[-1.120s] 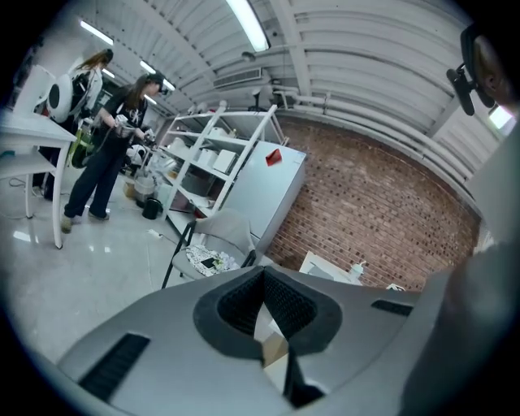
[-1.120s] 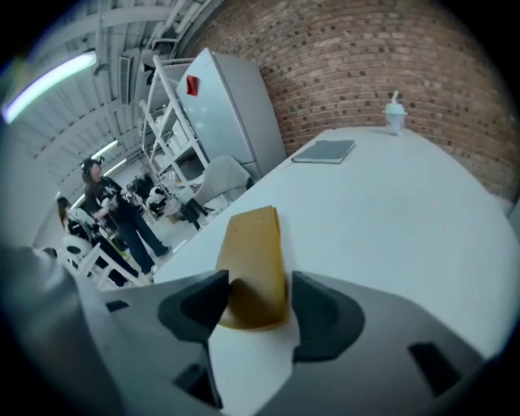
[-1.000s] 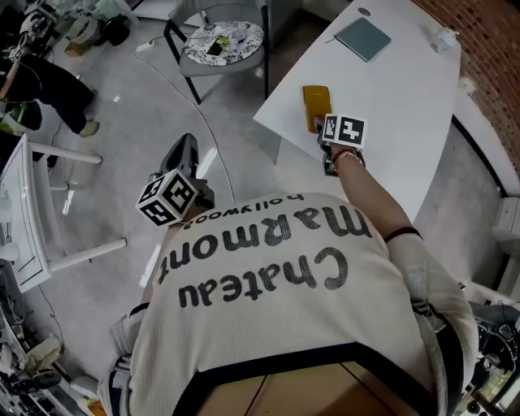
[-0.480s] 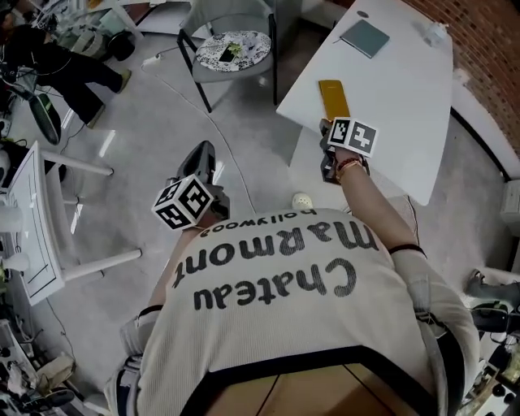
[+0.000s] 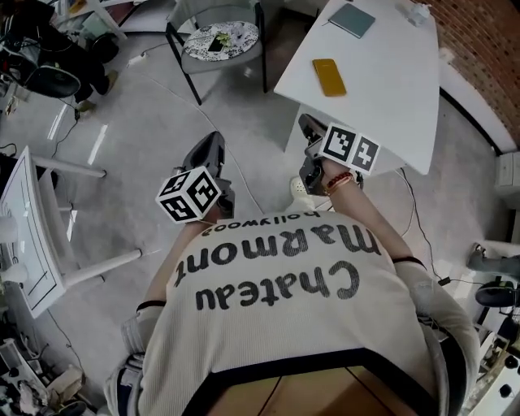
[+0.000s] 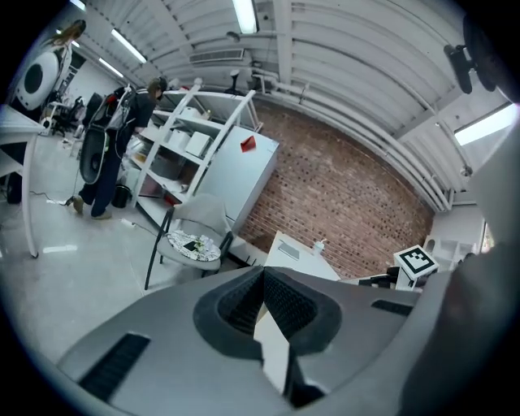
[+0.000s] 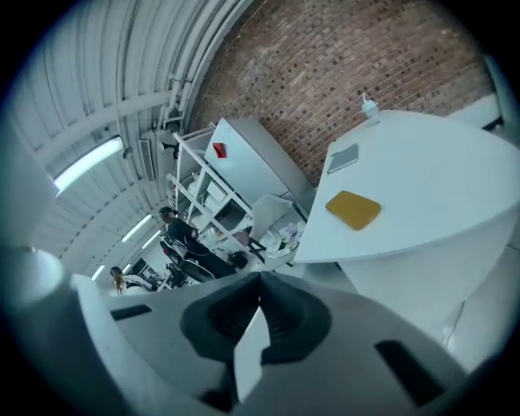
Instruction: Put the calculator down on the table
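The yellow calculator (image 5: pixel 329 77) lies flat on the white table (image 5: pixel 390 89), apart from both grippers. In the right gripper view the calculator (image 7: pixel 353 209) rests near the table's (image 7: pixel 431 183) near edge. My right gripper (image 5: pixel 306 126) hangs off the table's corner, over the floor, and its jaws are closing fully together with nothing between them (image 7: pixel 260 280). Further left, over the grey floor, my left gripper (image 5: pixel 213 145) is shut and empty (image 6: pixel 262 272).
A teal notebook (image 5: pixel 352 19) and a small bottle (image 5: pixel 418 12) sit at the table's far end. A grey chair with a patterned seat (image 5: pixel 219 41) stands left of the table. A second white table (image 5: pixel 24 236) is at the left. People stand by shelves (image 6: pixel 122 138).
The right gripper has let go of the calculator, closed its jaws and drawn back off the table's edge. The calculator stays on the table. The left gripper has shifted a little.
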`<state>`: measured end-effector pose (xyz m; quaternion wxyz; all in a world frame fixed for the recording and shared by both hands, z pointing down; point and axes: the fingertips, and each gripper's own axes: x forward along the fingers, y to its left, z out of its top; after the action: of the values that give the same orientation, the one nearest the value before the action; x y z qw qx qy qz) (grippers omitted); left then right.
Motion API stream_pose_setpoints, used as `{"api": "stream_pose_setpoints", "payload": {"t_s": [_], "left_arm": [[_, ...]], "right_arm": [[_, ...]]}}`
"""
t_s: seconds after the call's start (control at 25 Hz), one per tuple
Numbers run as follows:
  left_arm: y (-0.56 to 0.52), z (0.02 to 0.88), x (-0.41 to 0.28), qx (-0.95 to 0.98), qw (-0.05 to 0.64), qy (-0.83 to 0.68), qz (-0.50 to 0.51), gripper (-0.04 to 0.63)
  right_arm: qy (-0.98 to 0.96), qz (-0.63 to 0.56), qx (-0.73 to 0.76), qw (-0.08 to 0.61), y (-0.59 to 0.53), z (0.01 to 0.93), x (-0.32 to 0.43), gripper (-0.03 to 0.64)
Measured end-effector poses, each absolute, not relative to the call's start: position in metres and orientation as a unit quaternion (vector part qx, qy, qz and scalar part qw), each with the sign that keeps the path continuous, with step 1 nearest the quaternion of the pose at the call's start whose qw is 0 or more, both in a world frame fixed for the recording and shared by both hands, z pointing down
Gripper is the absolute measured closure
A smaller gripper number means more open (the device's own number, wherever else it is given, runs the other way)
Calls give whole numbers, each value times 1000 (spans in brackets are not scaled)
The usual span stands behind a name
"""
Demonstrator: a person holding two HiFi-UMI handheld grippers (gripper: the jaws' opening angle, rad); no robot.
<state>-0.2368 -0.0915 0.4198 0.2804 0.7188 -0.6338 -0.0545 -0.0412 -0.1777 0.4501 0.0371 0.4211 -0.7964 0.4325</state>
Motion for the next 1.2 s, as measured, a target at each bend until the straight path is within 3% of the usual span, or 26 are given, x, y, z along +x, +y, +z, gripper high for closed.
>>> {"api": "stream_pose_setpoints", "payload": {"t_s": [0.16, 0.48, 1.2], "left_arm": [[-81, 426, -233, 727, 282, -624, -44, 592], [-77, 422, -225, 742, 255, -619, -24, 592], [-104, 425, -211, 752, 258, -607, -20, 592]], "right_arm": [[-813, 393, 429, 15, -161, 432, -40, 614], [-825, 263, 494, 83, -153, 431, -20, 614], [-814, 251, 511, 118, -166, 443, 0, 614]]}}
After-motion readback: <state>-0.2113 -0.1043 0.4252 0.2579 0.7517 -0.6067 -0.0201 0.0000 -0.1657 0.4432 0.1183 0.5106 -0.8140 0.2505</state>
